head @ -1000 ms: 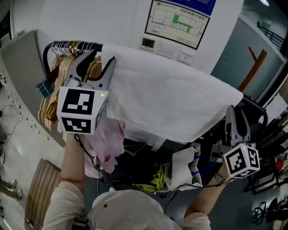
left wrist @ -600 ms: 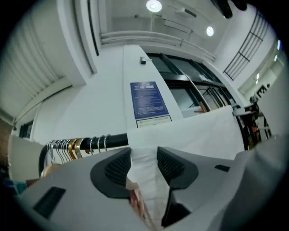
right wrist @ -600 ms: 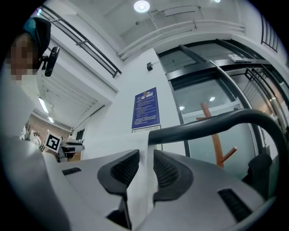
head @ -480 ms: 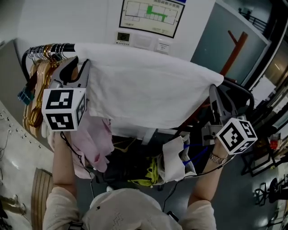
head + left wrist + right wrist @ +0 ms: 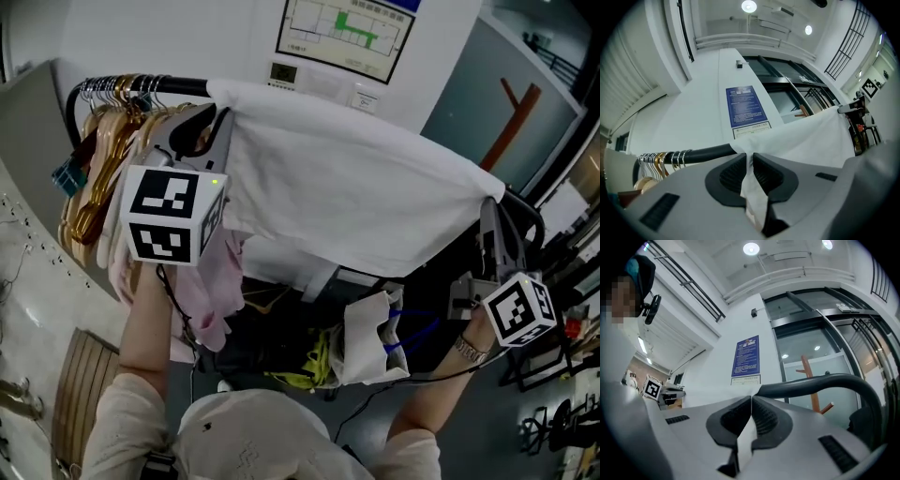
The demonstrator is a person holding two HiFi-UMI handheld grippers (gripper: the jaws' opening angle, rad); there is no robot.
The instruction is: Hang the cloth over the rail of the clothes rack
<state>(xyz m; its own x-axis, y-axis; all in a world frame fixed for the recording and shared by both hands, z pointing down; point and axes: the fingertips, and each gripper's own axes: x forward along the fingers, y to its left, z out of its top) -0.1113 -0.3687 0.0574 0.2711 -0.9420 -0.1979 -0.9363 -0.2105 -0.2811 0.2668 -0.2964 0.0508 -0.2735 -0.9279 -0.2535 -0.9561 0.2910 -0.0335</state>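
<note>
A white cloth [image 5: 347, 197] lies draped over the black rail [image 5: 178, 86] of the clothes rack. My left gripper [image 5: 208, 122] is at the cloth's left edge, next to the hangers. Its jaws have just been closing, and in the left gripper view the pads [image 5: 736, 173] pinch a fold of the cloth [image 5: 806, 140] in front of the rail [image 5: 703, 153]. My right gripper [image 5: 492, 211] is at the cloth's right end. Its jaws have just closed too, shut on a strip of cloth [image 5: 744, 439] below the rail's bend [image 5: 825, 380].
Wooden and gold hangers [image 5: 103, 159] crowd the rail's left end, with a pink garment [image 5: 211, 291] hanging below them. A white bag [image 5: 370, 337] and cables sit under the rack. A wall notice [image 5: 345, 28] and a wooden coat stand [image 5: 511, 117] are behind.
The left jaws have narrowed onto the cloth's left edge. The right gripper has shifted a little at the cloth's right end. The cloth stays draped over the rail.
</note>
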